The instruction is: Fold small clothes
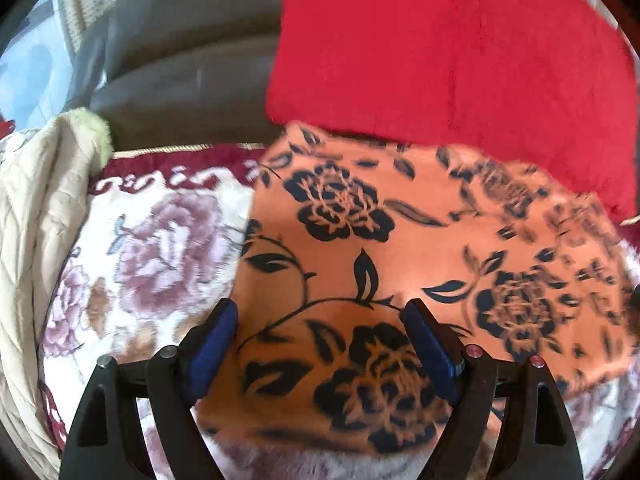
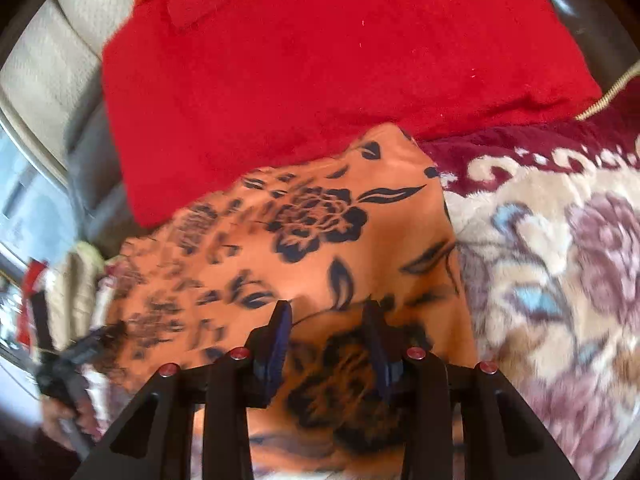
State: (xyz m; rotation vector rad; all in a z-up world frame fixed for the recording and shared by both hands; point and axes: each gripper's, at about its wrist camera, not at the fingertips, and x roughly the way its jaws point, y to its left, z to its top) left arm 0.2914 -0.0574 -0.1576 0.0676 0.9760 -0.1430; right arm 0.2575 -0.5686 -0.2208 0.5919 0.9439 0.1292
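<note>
The orange flowered cloth (image 1: 400, 248) lay spread flat on the plush floral blanket (image 1: 160, 240), its far edge touching or tucked just under the red cushion (image 1: 440, 60). My left hand-held gripper (image 1: 320, 322) hung over the cloth's near left part, jaws spread wide and holding nothing, with the cloth's left edge just beyond its left finger. My right hand-held gripper (image 2: 328, 316) stood over the near right part, jaws partly parted and released; I could not tell whether its tips brushed the fabric. The cloth ran longest from left to right, so each hand was nearest its own end, and the near hem lay below both grippers, cut off by the fingers. Motion blur smeared the print, the far right corner and the left edge of the right view, where my other gripper showed only as a dark smudge. The cream quilt (image 1: 36, 220) sat at far left.
</note>
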